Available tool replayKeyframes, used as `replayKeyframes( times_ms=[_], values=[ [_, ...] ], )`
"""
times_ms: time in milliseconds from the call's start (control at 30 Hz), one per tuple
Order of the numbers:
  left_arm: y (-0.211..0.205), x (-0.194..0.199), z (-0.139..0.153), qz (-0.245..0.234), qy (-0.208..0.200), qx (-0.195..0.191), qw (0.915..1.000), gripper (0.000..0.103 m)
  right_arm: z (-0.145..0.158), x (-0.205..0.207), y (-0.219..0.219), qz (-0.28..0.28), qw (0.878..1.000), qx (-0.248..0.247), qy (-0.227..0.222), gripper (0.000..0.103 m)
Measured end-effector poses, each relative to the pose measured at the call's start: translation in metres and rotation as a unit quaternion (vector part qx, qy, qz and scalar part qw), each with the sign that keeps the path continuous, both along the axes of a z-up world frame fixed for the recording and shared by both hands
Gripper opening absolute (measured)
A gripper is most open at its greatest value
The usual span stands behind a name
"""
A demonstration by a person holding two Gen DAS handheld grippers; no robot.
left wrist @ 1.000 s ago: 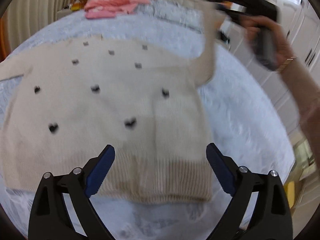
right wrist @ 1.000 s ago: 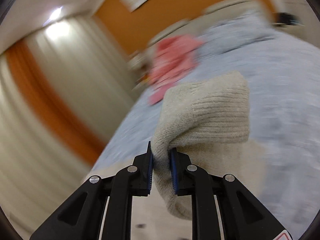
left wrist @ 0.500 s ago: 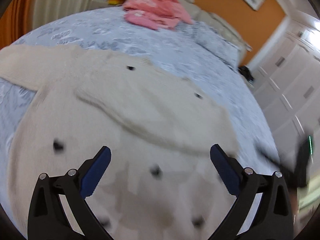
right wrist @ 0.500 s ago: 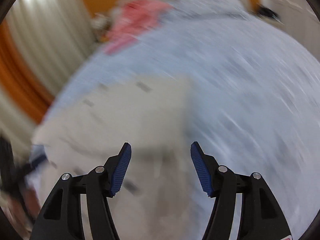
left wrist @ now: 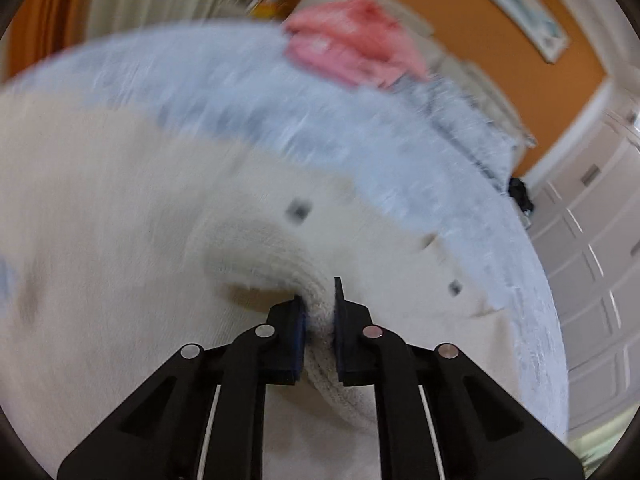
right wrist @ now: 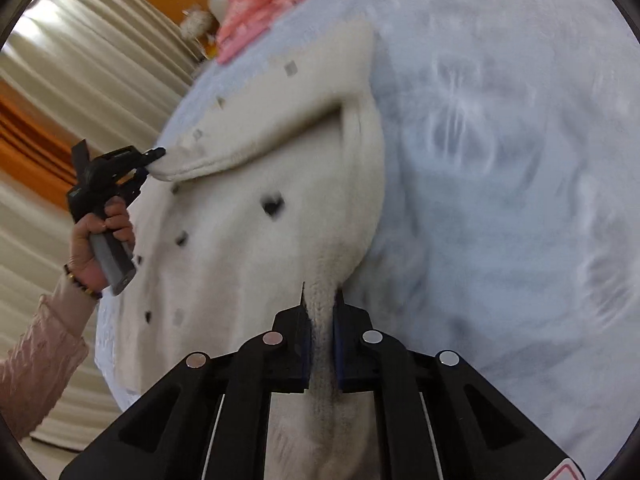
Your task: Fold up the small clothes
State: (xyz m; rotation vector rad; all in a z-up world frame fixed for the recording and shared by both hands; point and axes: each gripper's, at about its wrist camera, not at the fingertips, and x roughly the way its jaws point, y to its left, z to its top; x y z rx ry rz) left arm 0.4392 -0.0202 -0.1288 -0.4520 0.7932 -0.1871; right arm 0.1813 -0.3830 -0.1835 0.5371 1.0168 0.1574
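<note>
While both tongs (left wrist: 320,312) (right wrist: 320,320) pinch ribbed knit, the cream sweater (right wrist: 240,248) lies on fuzzy bedding (right wrist: 500,160).

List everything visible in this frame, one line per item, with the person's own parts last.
Sweater: one, cream with dark spots, spread on the bed.
Bedspread: one, pale blue, under the sweater.
Pink clothes: one heap, far end of the bed.
Curtains: cream and orange, beside the bed.
Framed picture: one, on the orange wall.
Cupboard doors: white, right of the bed.
Left gripper: black, shut on the sweater.
Right gripper: black, shut on the sweater.
Hand: one, pink sleeve.
</note>
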Motion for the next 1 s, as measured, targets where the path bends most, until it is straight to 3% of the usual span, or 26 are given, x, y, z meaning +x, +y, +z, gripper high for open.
replayKeyframes(
  times_ms=[67,133,267,367,433,533,633,667,700,733,900,933,1000],
  values=[
    [0.000,0.004,0.010,-0.001,-0.014,-0.002,0.9999,0.010,0.024,-0.011,-0.020,-0.016,1.000,-0.010,-0.017,0.007],
    [0.002,0.009,0.002,0.004,-0.003,0.011,0.9999,0.011,0.031,-0.021,-0.035,-0.031,0.999,-0.023,-0.012,0.005],
    [0.004,0.002,-0.054,0.005,0.082,0.025,0.9963,0.011,-0.023,-0.020,-0.045,-0.013,0.994,-0.068,0.088,0.006],
    [0.011,-0.012,-0.057,0.013,0.064,-0.005,0.9979,0.014,0.006,-0.003,-0.036,-0.025,0.994,-0.100,0.039,0.015],
    [0.015,-0.012,-0.057,0.016,0.066,-0.026,0.9973,0.014,0.032,0.031,-0.028,-0.024,0.992,-0.120,-0.015,0.042],
    [0.016,-0.008,-0.058,0.016,0.068,-0.025,0.9972,0.014,0.038,0.103,-0.027,-0.013,0.995,-0.095,-0.039,0.046],
    [0.010,-0.010,-0.054,0.010,0.061,-0.007,0.9980,0.014,0.013,0.181,-0.020,-0.021,0.995,-0.100,0.000,0.049],
    [0.009,-0.008,-0.052,0.008,0.059,-0.007,0.9982,0.013,0.001,0.195,-0.020,-0.020,0.995,-0.092,0.014,0.049],
    [0.011,-0.008,-0.052,0.006,0.055,-0.007,0.9984,0.013,-0.011,0.215,-0.019,-0.018,0.996,-0.080,0.029,0.035],
    [0.012,-0.007,-0.051,0.004,0.049,-0.006,0.9988,0.012,-0.022,0.230,-0.018,-0.010,0.997,-0.064,0.042,0.013],
    [0.012,-0.002,-0.026,-0.018,-0.004,0.003,0.9998,0.013,0.023,0.199,-0.041,-0.068,0.995,-0.029,-0.072,0.010],
    [0.011,0.001,-0.027,-0.022,-0.002,0.003,0.9998,0.015,0.019,0.193,-0.052,-0.090,0.993,-0.031,-0.076,0.009],
    [0.003,0.011,-0.045,-0.031,0.034,0.020,0.9988,0.018,-0.015,0.199,-0.056,-0.089,0.994,-0.050,-0.023,0.010]
  ],
)
